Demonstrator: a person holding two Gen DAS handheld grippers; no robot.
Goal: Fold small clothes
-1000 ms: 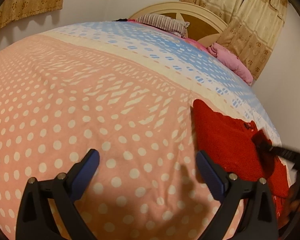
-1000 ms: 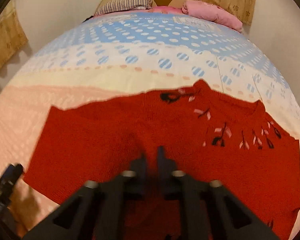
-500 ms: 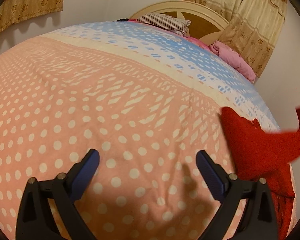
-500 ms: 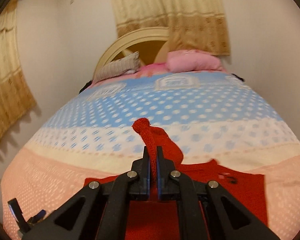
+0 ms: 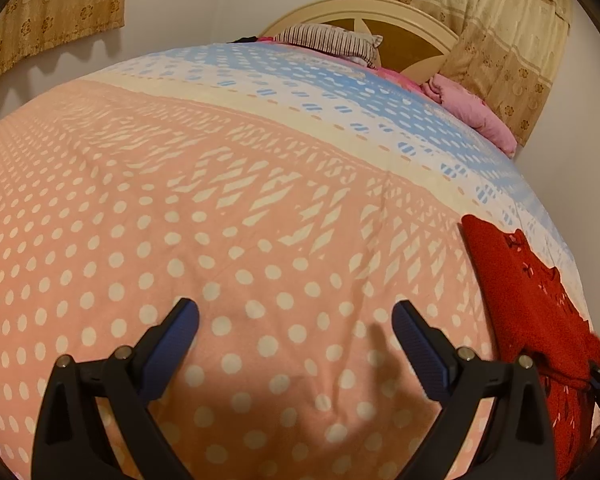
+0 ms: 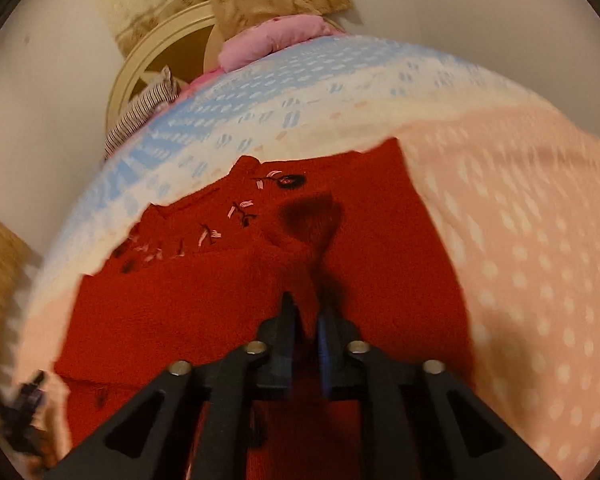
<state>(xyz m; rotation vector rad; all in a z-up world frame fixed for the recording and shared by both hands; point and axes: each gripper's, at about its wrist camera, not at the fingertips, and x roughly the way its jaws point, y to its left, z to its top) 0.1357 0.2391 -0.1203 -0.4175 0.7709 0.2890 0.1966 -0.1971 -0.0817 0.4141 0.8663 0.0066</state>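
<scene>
The red knitted sweater point(image 6: 380, 264) is lying flat on the bed point(image 6: 540, 240), its body running away from the right gripper point(image 6: 306, 316) toward the blue end of the cover, with one fold of knit, apparently a sleeve, drawn back across the body and ending directly between the right jaws. Those jaws have just been opening and are standing slightly parted, the knit tip still hanging between them; the pads do not appear to be pressing on it, so the fold is judged released or nearly so. The sweater is showing small pink and dark embroidery along its far edge and a dense, soft weave. The left gripper point(image 5: 296, 320) is hovering with jaws spread wide and empty over bare dotted cover, the sweater point(image 5: 532, 304) lying off to its right, well apart. The right hand is therefore the nearer.
</scene>
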